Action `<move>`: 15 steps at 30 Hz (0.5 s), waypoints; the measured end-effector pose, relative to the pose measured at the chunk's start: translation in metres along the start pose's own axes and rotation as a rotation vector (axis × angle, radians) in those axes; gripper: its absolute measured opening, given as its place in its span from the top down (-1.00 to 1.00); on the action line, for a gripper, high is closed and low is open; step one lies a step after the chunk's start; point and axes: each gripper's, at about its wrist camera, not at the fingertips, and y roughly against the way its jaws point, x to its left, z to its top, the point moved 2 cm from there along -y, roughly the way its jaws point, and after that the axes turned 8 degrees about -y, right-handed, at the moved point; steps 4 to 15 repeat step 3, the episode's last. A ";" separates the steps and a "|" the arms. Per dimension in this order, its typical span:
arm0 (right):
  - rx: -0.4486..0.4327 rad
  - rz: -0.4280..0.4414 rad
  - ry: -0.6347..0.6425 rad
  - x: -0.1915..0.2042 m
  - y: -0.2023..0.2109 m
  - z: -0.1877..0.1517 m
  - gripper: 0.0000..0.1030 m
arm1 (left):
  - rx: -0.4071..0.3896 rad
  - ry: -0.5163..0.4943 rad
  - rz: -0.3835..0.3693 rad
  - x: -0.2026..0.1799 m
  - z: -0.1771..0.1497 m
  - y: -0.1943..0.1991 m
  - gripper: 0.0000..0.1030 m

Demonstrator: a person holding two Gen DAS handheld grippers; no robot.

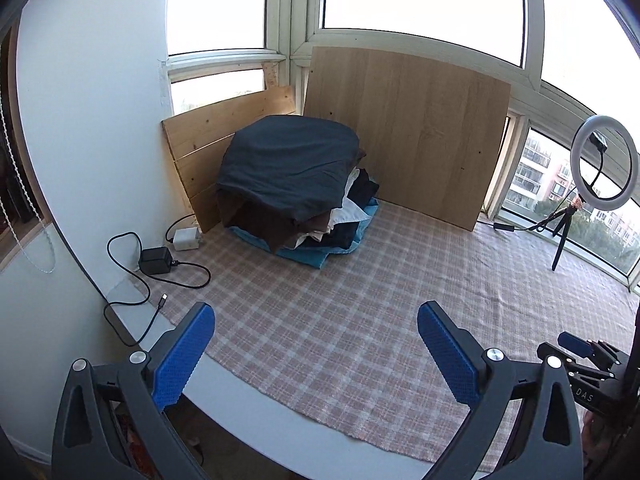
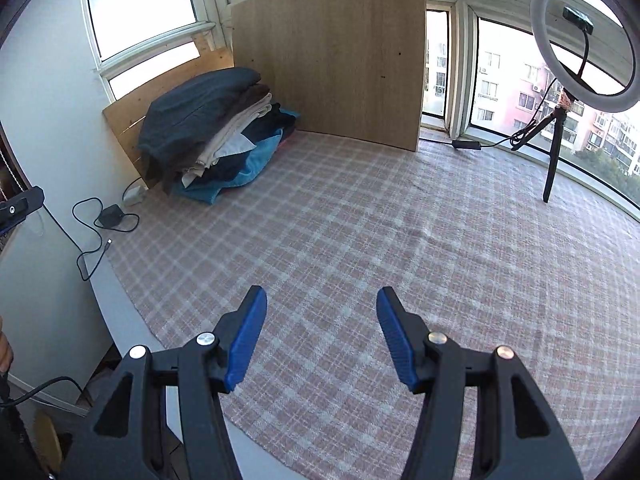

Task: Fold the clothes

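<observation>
A stack of folded clothes (image 1: 296, 184) lies in the far left corner of the plaid-covered table (image 1: 360, 320), with a dark navy garment (image 1: 288, 160) draped on top. The right wrist view shows the same stack (image 2: 216, 136) from the side. My left gripper (image 1: 316, 312) hangs wide open over the plaid cloth, well short of the stack, nothing between its blue pads. My right gripper (image 2: 322, 296) is open about halfway above the cloth (image 2: 400, 240), also holding nothing. The right gripper's tip (image 1: 576, 346) shows at the left view's right edge.
Wooden boards (image 1: 404, 136) lean against the windows behind the stack. A black power adapter (image 1: 156, 260) with looping cables and a white plug (image 1: 186, 238) lie at the table's left edge. A ring light on a tripod (image 2: 584, 36) stands at the far right.
</observation>
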 end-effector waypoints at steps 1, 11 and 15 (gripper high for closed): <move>-0.003 -0.005 0.002 0.000 0.001 0.000 -0.09 | 0.000 0.003 0.001 0.000 0.001 0.000 -0.98; -0.006 -0.004 0.001 -0.002 0.001 0.000 -0.09 | 0.003 0.003 0.009 0.000 0.001 -0.001 -0.98; -0.006 -0.004 0.001 -0.002 0.001 0.000 -0.09 | 0.003 0.003 0.009 0.000 0.001 -0.001 -0.98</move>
